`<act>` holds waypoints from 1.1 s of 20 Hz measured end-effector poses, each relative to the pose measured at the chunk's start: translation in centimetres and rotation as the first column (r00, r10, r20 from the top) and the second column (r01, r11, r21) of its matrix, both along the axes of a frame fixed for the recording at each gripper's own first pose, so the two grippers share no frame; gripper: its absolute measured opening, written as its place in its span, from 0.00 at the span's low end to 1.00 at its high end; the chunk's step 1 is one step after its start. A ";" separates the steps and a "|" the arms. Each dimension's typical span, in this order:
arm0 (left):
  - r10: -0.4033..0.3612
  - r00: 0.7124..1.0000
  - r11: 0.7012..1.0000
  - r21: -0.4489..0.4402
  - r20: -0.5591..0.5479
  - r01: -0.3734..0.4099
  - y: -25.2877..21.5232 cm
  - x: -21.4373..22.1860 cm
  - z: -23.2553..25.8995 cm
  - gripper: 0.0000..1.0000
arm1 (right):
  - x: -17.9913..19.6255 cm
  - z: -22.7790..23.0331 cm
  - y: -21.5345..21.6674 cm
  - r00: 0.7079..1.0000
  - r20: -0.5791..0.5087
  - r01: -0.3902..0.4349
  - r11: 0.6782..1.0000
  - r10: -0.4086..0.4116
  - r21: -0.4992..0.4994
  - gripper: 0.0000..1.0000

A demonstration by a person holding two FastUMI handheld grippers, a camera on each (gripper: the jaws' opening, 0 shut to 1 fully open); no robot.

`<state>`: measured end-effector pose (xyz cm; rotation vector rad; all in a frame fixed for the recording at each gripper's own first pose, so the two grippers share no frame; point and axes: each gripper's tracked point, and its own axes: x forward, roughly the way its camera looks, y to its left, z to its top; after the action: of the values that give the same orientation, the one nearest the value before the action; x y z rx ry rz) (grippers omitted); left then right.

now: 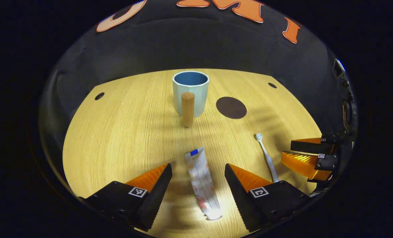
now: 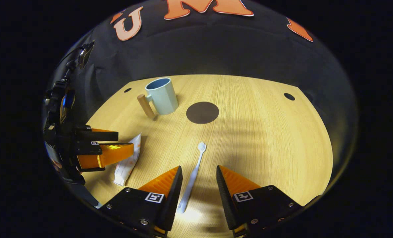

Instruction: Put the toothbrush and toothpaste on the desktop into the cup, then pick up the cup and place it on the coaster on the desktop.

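Toothpaste (image 1: 203, 180) lies between open left gripper (image 1: 198, 172); toothbrush (image 2: 192, 177) between open right gripper (image 2: 199, 174)

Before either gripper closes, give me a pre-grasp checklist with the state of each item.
1. Left gripper open with the toothpaste lying between its fingers: ok.
2. Right gripper open with the toothbrush handle between its fingers: ok.
3. Fingers low enough to pinch either item: cannot tell.
4. Cup upright, mouth open, nothing visible inside: ok.
5. Coaster bare, beside the cup: ok.
6. The two grippers apart from each other: ok.
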<state>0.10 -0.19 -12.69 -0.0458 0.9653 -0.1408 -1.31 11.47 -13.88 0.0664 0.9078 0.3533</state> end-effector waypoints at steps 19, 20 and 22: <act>0.099 0.984 0.991 -0.079 -0.148 -0.112 -1.0 -0.9 -2.1 0.13 | 0.9 -2.5 3.7 0.993 -0.118 0.027 0.994 -0.015 0.104 0.04; 0.102 0.986 0.989 -0.092 -0.135 -0.115 -1.1 -0.8 -1.9 0.13 | 1.0 -2.0 3.5 0.995 -0.096 0.024 0.993 -0.013 0.114 0.04; 0.106 0.991 0.987 -0.108 -0.087 -0.115 -1.1 -0.7 -0.8 0.13 | 1.1 -0.5 2.9 1.000 -0.025 0.010 0.995 -0.008 0.101 0.04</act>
<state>-0.60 -1.26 -13.53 -0.2100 1.0328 -0.0912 -0.19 14.33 -14.42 0.1687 0.9134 0.3907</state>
